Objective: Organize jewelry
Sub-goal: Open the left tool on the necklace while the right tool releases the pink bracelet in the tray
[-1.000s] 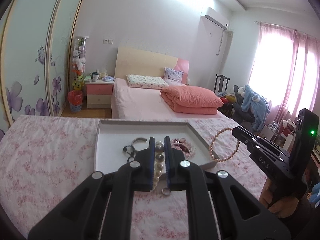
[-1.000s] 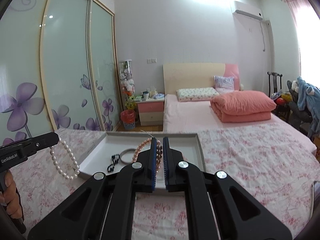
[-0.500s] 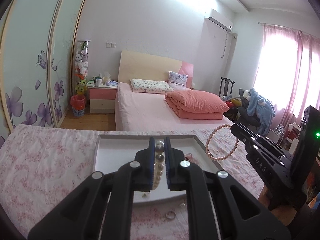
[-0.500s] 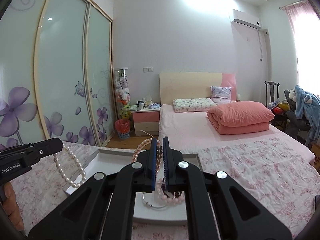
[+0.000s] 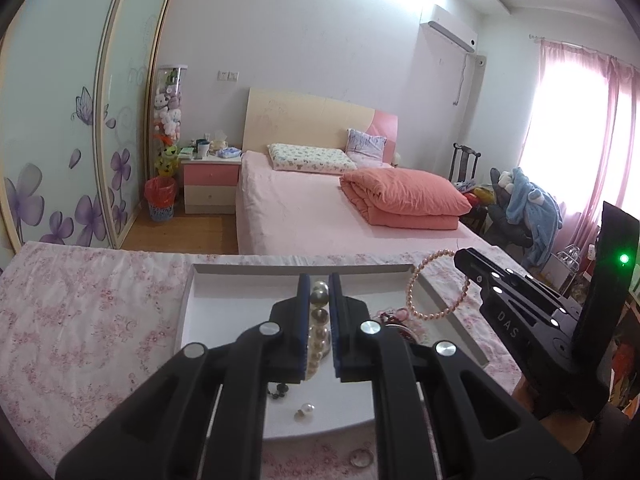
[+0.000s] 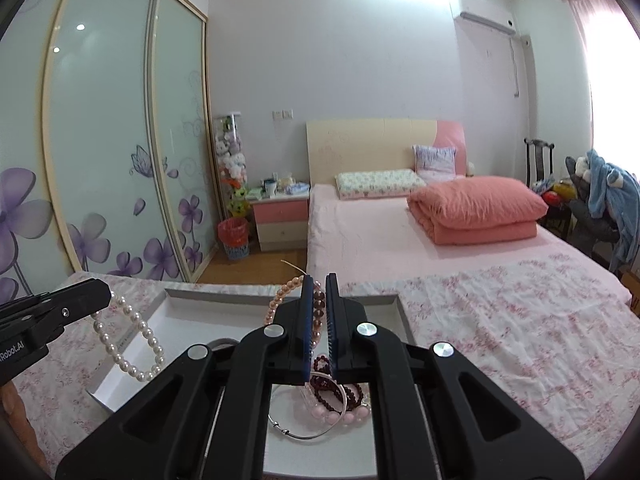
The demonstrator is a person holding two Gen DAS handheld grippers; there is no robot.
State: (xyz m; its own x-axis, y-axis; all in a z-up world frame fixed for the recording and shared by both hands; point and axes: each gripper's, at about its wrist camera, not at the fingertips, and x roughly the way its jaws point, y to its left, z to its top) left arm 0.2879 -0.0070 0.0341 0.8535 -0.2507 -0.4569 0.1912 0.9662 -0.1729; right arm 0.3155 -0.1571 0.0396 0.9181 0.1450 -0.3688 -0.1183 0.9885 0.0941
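Note:
My left gripper (image 5: 319, 286) is shut on a white pearl bracelet (image 5: 318, 332) and holds it above the white tray (image 5: 188, 312); the bracelet also hangs at the left of the right wrist view (image 6: 132, 344). My right gripper (image 6: 319, 286) is shut on a pink pearl bracelet (image 6: 280, 300), above the tray's right part (image 6: 404, 316); it also shows in the left wrist view (image 5: 424, 312). In the tray lie a dark red bead bracelet (image 6: 336, 384), a pink bead bracelet (image 6: 340, 416), a thin silver bangle (image 6: 296, 432), a black piece (image 5: 278, 390) and a pearl earring (image 5: 305, 411).
The tray stands on a table with a pink floral cloth (image 5: 80, 320). A ring (image 5: 361, 458) lies on the cloth in front of the tray. Behind the table are a pink bed (image 5: 320, 212), a nightstand (image 5: 210, 184) and sliding wardrobe doors (image 6: 100, 160).
Both grippers have moved forward over the tray with their bracelets still held. The tray's contents now lie closer under the fingers, and the ring on the cloth has dropped toward the frame's bottom.

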